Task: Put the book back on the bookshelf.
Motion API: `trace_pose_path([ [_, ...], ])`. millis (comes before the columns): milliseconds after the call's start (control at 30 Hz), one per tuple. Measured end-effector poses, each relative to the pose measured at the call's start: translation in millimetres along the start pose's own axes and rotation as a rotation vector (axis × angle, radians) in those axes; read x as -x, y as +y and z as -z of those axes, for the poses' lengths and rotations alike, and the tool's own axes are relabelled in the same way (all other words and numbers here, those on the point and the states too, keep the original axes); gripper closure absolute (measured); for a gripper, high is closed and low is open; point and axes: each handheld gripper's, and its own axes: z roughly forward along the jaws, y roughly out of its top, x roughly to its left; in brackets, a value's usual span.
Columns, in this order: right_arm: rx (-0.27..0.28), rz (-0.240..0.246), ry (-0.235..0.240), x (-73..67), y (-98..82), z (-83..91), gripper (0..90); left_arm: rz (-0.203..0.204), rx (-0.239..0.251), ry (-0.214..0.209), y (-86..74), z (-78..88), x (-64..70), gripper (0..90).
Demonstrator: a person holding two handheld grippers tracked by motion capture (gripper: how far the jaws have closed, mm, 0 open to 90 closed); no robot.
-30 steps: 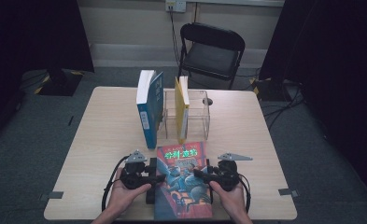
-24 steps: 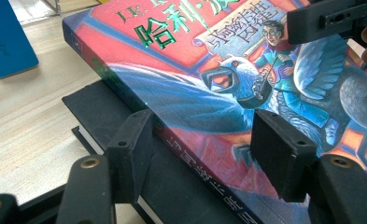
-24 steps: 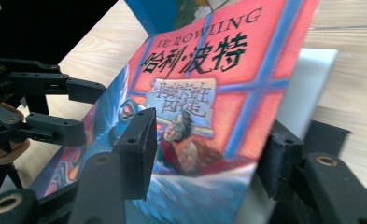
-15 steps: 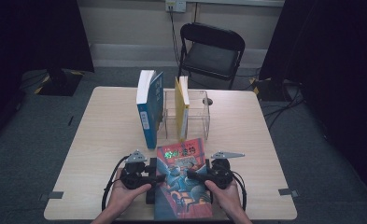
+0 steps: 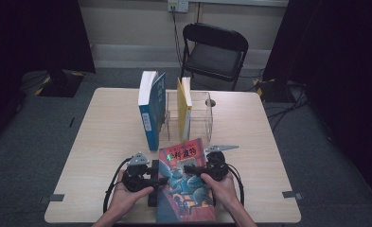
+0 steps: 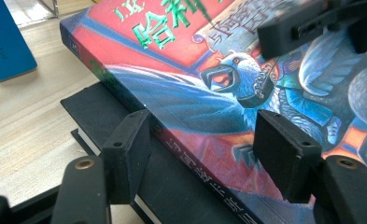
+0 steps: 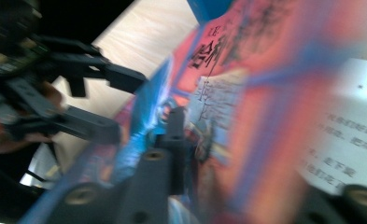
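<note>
The illustrated book (image 5: 186, 187) lies flat at the counter (image 5: 108, 127) near edge. Behind it stands the clear rack (image 5: 200, 116), holding one upright book (image 5: 184, 111); another upright book (image 5: 150, 109) stands left of the rack.

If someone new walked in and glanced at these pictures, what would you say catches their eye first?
Most likely the colourful illustrated book lying at the near edge of the table, between the two hands. The right hand-held gripper has just closed on its cover and lifts it, while the left hand-held gripper sits at the book's spine. Behind stand a blue book and a yellow book at a clear rack.
</note>
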Motion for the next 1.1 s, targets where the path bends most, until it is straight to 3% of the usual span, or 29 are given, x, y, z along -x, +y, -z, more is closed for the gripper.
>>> trace_pose_path([
  [133, 0.025, 0.045, -0.013, -5.9, -0.2, 2.5, 82.0, 0.000, 0.009, 0.001, 0.3, -1.9, 0.3, 31.8],
  [433, 0.078, 0.084, -0.004, -15.7, -3.0, 11.5, 83.4, 0.045, 0.015, -0.056, 2.1, -2.7, -6.1, 26.2],
  [500, 0.089, 0.086, 0.001, -18.1, -3.6, 13.7, 83.5, 0.061, 0.023, -0.093, 2.2, -4.0, -8.6, 28.2],
  [667, 0.103, 0.097, 0.007, -23.1, -5.0, 17.0, 83.8, 0.078, 0.018, -0.127, 3.5, -5.8, -8.4, 29.8],
  [767, 0.109, 0.105, 0.007, -25.8, -5.6, 18.9, 83.9, 0.118, 0.010, -0.158, 5.0, -6.7, -9.5, 32.3],
  [833, 0.116, 0.109, 0.011, -28.0, -5.6, 20.0, 84.1, 0.136, 0.019, -0.148, 5.5, -5.4, -7.5, 34.2],
  [1100, 0.139, 0.132, 0.018, -35.7, -3.3, 27.9, 85.1, 0.131, 0.029, -0.177, 10.5, 0.2, -4.9, 38.3],
])
